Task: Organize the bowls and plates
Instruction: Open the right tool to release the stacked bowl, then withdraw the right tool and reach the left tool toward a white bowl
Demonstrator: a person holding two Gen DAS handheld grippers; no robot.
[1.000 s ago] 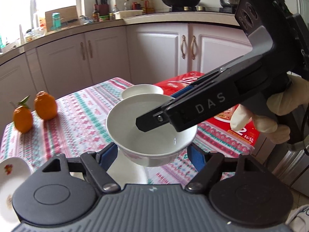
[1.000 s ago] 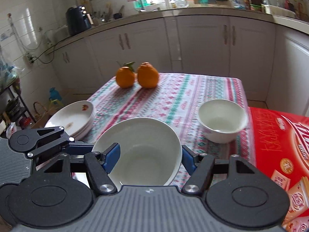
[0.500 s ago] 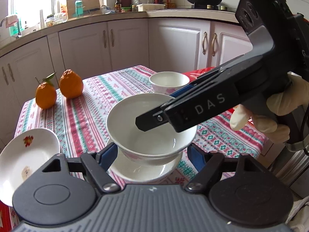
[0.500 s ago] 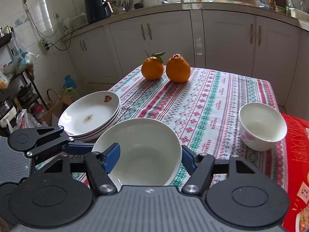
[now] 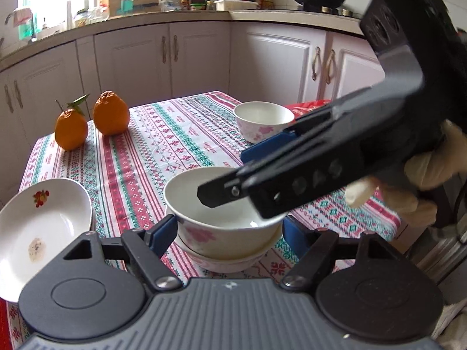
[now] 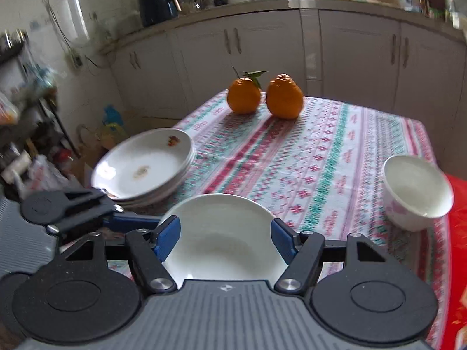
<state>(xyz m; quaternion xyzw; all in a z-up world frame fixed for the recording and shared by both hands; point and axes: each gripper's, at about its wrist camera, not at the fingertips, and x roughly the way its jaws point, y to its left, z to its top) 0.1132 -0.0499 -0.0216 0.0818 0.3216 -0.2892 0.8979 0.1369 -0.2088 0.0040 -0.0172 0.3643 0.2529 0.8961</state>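
Observation:
A white bowl with pink flowers [image 5: 221, 224] sits nested in a second bowl [image 5: 227, 262] on the tablecloth. My left gripper [image 5: 229, 233] is closed on its sides. My right gripper [image 6: 224, 233] also spans this bowl [image 6: 221, 242]; one of its fingers [image 5: 221, 192] reaches over the rim in the left wrist view. A third bowl [image 5: 262, 119] stands at the far right [image 6: 417, 192]. A stack of white plates [image 5: 38, 233] lies at the left [image 6: 143, 166].
Two oranges [image 5: 90, 119] stand at the table's far end [image 6: 265, 96]. A red box [image 6: 458, 233] lies at the right edge. White kitchen cabinets [image 5: 198, 55] stand behind the table.
The held bowl has come down from above the table into the bowl below it. Both grippers moved down and left with it; the plates and oranges shifted right in view.

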